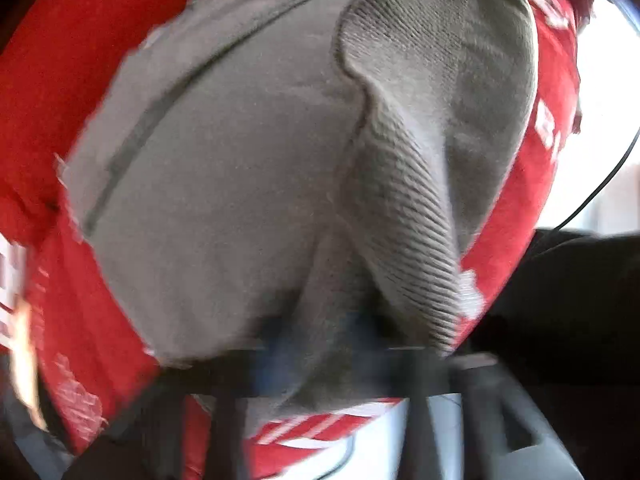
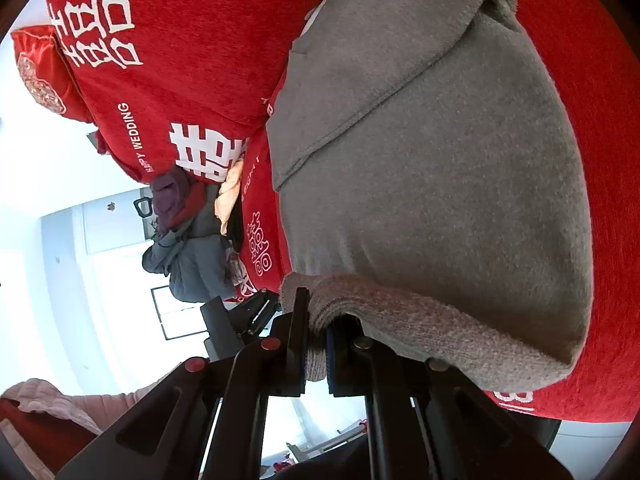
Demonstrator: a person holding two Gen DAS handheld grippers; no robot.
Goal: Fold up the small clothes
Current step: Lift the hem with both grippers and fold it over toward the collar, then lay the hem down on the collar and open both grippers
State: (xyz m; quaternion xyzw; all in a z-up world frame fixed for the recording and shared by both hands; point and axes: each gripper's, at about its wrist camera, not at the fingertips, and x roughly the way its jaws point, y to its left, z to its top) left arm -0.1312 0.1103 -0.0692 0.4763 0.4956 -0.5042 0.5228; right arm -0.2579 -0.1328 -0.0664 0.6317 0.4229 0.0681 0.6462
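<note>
Here, nearest, the right gripper point(image 2: 318, 344) clamps the ribbed hem of a grey knit garment point(image 2: 432, 184) lying on a red bedspread point(image 2: 160, 92); the blurred left gripper point(image 1: 320, 344) pinches another fold. Mid-fold: next, carry the held edges over together. Beyond, white lettering reads "HAPPY WEDDING".

On the red bedcover with white print point(image 2: 172, 92), in the right wrist view, the English words "HAPPY WEDDING" point(image 2: 134, 136) stand in small white capitals at the left. Near them are large white Chinese double-happiness characters, one at the far left point(image 2: 96, 26) and one partly hidden beside the words point(image 2: 208, 152). A smaller outlined one point(image 2: 260, 246) is lower down. In the left wrist view the white print is too blurred to read.
</note>
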